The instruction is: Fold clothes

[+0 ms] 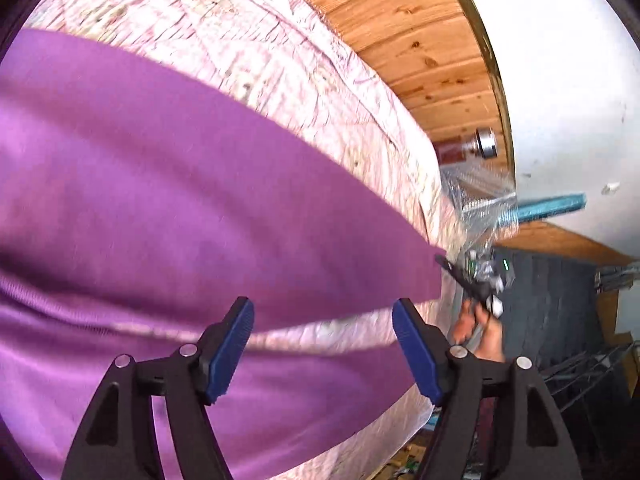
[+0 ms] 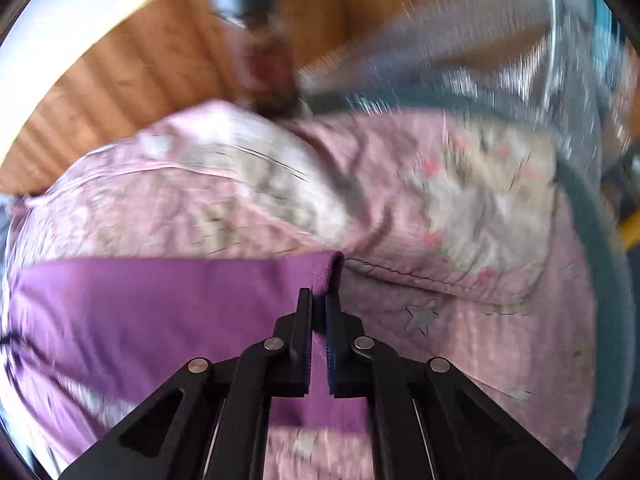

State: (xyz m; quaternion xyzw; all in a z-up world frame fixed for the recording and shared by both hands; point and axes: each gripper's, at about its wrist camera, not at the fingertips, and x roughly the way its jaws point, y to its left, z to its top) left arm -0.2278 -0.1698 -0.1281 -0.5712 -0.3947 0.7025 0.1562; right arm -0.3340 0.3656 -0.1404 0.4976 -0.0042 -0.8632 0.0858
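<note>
A purple garment (image 1: 192,208) lies spread over a pink patterned bedspread (image 1: 248,40). My left gripper (image 1: 322,308) hovers open just above the garment, its blue pads apart with nothing between them. At the garment's right corner, the left wrist view shows the right gripper (image 1: 474,280) and the person's hand (image 1: 480,336). In the blurred right wrist view, my right gripper (image 2: 319,296) is shut on the corner of the purple garment (image 2: 160,312), which stretches away to the left over the bedspread (image 2: 460,240).
A wooden headboard (image 1: 420,40) runs behind the bed below a white wall (image 1: 568,80). A bottle with a metal cap (image 1: 468,148) and clear plastic wrap (image 1: 480,196) sit at the bed's far edge. Dark floor and wire racks (image 1: 580,368) lie beyond.
</note>
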